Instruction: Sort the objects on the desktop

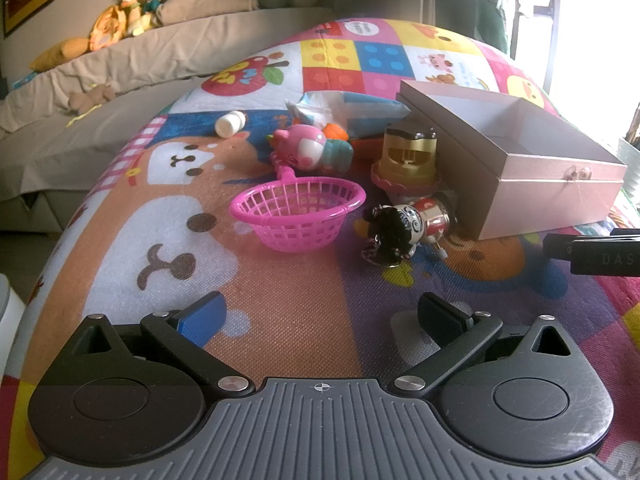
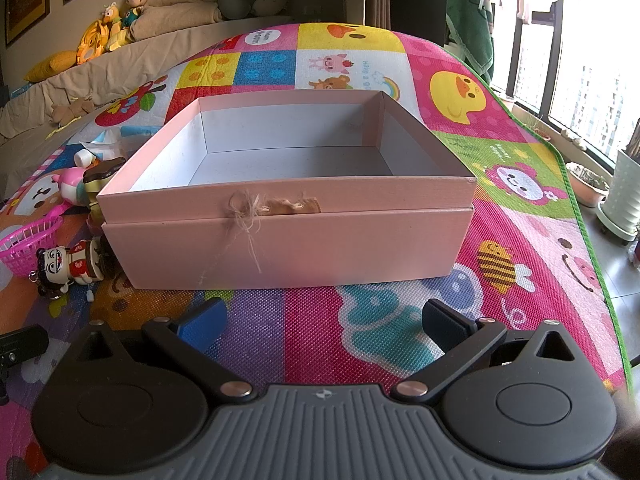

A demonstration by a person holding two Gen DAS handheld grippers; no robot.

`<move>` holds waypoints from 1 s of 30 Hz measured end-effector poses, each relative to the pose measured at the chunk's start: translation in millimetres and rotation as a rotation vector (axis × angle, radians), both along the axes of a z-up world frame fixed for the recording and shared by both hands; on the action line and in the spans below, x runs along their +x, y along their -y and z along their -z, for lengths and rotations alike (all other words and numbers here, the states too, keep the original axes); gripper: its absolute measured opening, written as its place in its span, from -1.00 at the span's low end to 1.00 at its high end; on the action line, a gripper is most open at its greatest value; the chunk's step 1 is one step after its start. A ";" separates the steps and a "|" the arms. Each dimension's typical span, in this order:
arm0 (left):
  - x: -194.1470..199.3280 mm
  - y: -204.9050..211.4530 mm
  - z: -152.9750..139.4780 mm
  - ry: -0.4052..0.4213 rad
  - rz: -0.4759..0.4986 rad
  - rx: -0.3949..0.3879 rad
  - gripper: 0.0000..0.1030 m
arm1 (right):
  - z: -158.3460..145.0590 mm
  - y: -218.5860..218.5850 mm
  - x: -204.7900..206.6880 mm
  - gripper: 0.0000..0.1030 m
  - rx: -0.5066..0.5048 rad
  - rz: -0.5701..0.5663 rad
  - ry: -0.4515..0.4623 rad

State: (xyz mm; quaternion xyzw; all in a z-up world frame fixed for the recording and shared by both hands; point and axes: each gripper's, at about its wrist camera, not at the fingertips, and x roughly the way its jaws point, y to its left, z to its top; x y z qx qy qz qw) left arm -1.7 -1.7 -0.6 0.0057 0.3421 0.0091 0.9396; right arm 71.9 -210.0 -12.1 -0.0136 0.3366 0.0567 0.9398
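Toys lie scattered on the colourful play mat [image 1: 280, 320]: a white bottle [image 1: 230, 123], a pink basket [image 1: 298, 212] and a small figure [image 1: 408, 226], all left of the empty pink box [image 2: 288, 236], probably their destination. Left tongs [image 1: 320, 316] and right tongs [image 2: 322, 320] both stand wide open and hold nothing, ready for a first grasp.

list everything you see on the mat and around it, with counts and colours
box: 1, pink, open, nothing visible inside, on the mat
basket: 1, pink, left of the box
figurine: 1, black hair, red and white body, lying between basket and box
pig toy: 1, pink, behind the basket
gold toy: 1, gold on pink base, against the box
bottle: 1, white, lying far left
play mat: 1, multicoloured
soft toys: several, on the beige bed
left gripper: open, empty
right gripper: open, empty
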 end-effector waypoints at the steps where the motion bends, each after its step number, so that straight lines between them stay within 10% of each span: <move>1: 0.1 0.2 0.0 0.000 0.000 0.000 1.00 | 0.0 -0.1 0.0 1.00 0.000 0.000 0.000; 30: -0.3 0.1 0.3 -0.001 0.004 -0.006 1.00 | -1.9 0.1 -8.8 1.00 0.009 0.012 -0.015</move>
